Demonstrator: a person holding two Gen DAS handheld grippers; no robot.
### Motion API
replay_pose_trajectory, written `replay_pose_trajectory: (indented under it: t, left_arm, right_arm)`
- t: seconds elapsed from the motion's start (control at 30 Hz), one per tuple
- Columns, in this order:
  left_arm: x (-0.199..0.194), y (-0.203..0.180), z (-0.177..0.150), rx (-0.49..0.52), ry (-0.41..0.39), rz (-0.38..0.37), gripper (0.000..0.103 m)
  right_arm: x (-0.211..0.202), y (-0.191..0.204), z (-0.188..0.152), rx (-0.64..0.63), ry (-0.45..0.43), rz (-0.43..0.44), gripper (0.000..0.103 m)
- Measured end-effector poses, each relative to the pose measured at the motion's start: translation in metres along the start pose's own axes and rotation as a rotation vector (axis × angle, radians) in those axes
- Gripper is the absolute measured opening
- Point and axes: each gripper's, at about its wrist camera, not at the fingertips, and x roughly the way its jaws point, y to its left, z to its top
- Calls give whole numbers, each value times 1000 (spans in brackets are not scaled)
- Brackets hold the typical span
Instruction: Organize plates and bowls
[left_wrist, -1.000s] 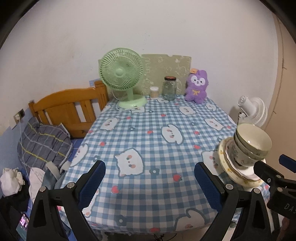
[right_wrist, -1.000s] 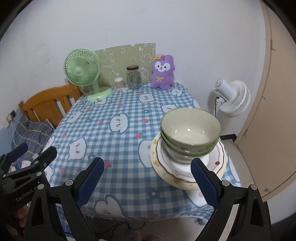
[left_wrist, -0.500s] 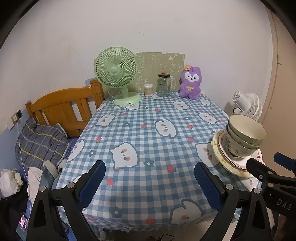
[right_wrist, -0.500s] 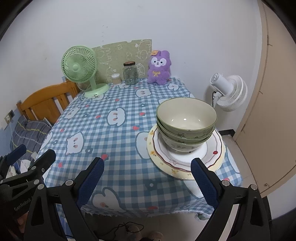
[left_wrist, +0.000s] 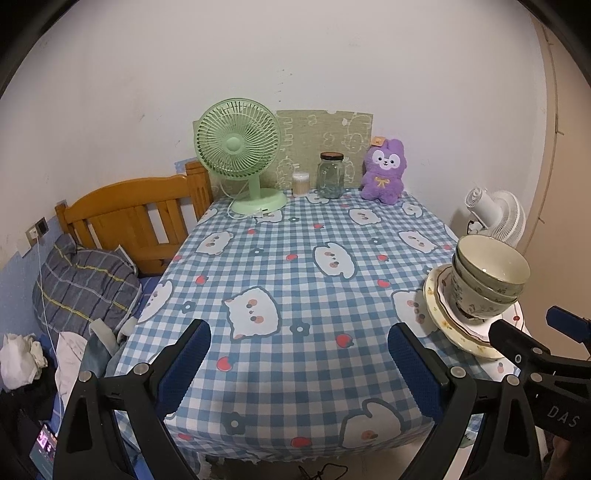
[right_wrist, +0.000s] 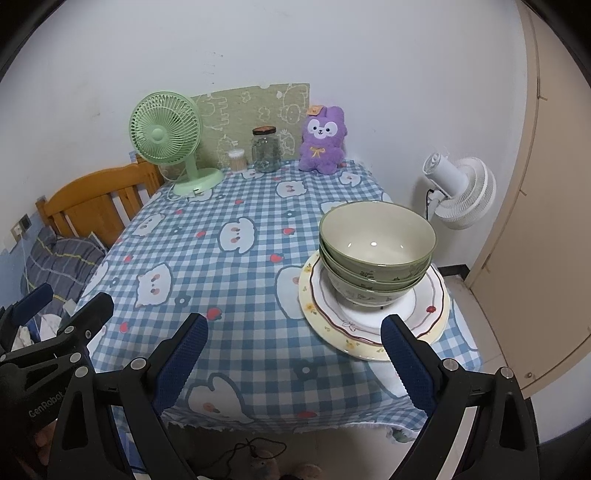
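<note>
Bowls (right_wrist: 376, 251), green, nested in a stack of about three, sit on stacked plates (right_wrist: 432, 314) at the near right corner of the table (left_wrist: 295, 258), roughly 4 o'clock from the table centre. Left gripper (left_wrist: 299, 365): jaws spread wide, blue pads bare, holding nothing, touching nothing, poised over the near table edge. Right gripper (right_wrist: 293, 365): jaws likewise wide apart and empty; its right finger (right_wrist: 404, 360) overlaps the front rim of the plates in the right wrist view, contact cannot be determined. Surface: blue-and-white checked cloth printed with white cartoon faces, flowers and red strawberries. Far edge, 11 to 1 o'clock: green desk fan (left_wrist: 240, 147), small container of cotton swabs (left_wrist: 301, 183), glass jar (left_wrist: 330, 175) with dark lid, purple plush rabbit (left_wrist: 384, 171); a green patterned board (left_wrist: 325, 129) leans on the white wall behind them. Room: wooden bed frame (left_wrist: 129, 218) and grey plaid bedding (left_wrist: 81, 288) at 9 o'clock; white floor fan (right_wrist: 461, 188) at 3 o'clock, beige door (right_wrist: 546, 221) beyond it.
</note>
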Motion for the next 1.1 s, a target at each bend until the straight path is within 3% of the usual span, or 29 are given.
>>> replay_pose_trajectory:
  t: [1.1]
  left_arm:
    - [5, -2, 13, -24, -40, 16, 101]
  right_arm:
    - [6, -5, 15, -8, -26, 12, 96]
